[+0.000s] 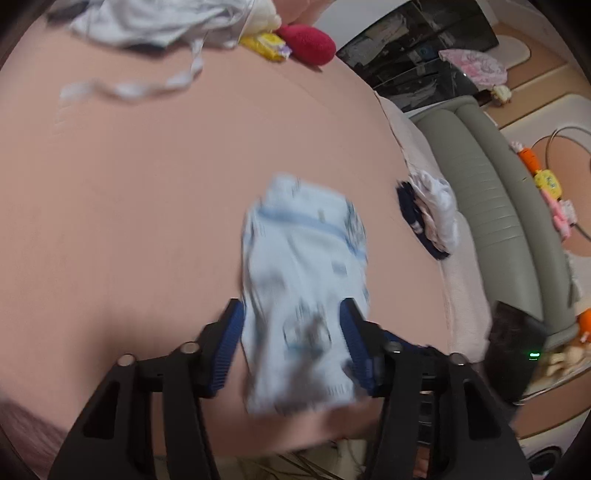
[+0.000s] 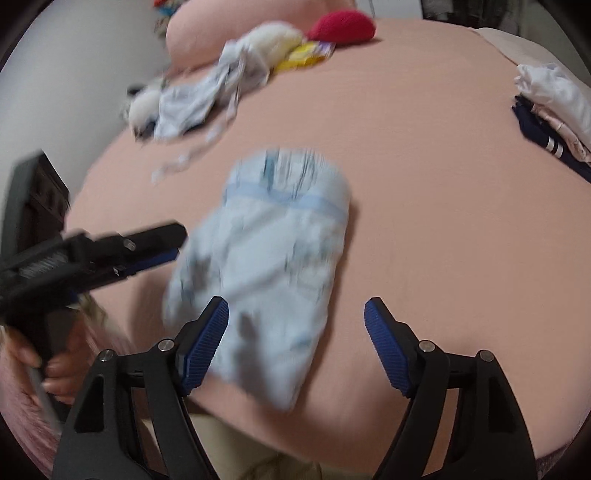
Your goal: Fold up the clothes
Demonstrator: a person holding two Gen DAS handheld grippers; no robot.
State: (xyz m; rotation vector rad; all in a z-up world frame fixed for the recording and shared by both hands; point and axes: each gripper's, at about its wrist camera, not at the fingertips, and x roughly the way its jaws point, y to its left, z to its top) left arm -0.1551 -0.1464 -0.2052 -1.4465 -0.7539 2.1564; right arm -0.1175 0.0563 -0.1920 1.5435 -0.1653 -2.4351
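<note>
So the folded light-blue printed garment (image 2: 266,254) is lying on the pink bed sheet (image 2: 424,229), near the front edge, and both grippers are right at its near end; everything's motion-blurred so fine detail is a wash. The right gripper (image 2: 295,332) has its jaws spread wide; the left blue pad (image 2: 205,345) overlaps the garment's near edge, the other pad sits over bare sheet well clear of the cloth, so it's not gripping anything. The left gripper (image 1: 291,332) is narrower, with the garment's near end sitting between its two blue pads; from the left wrist view they look right up against the cloth on both sides, but with the blur I honestly can't tell if it's actually pinching or just straddling it. In the right wrist view you can see that gripper coming in from the left, held by a hand (image 2: 55,365).

Further back: a small stack of folded clothes (image 2: 554,122) at the right edge of the bed; a rumpled pile of unfolded laundry (image 2: 199,99) at the far left; beyond that a red plush thing (image 2: 343,24) and a yellow packet (image 2: 306,55).
</note>
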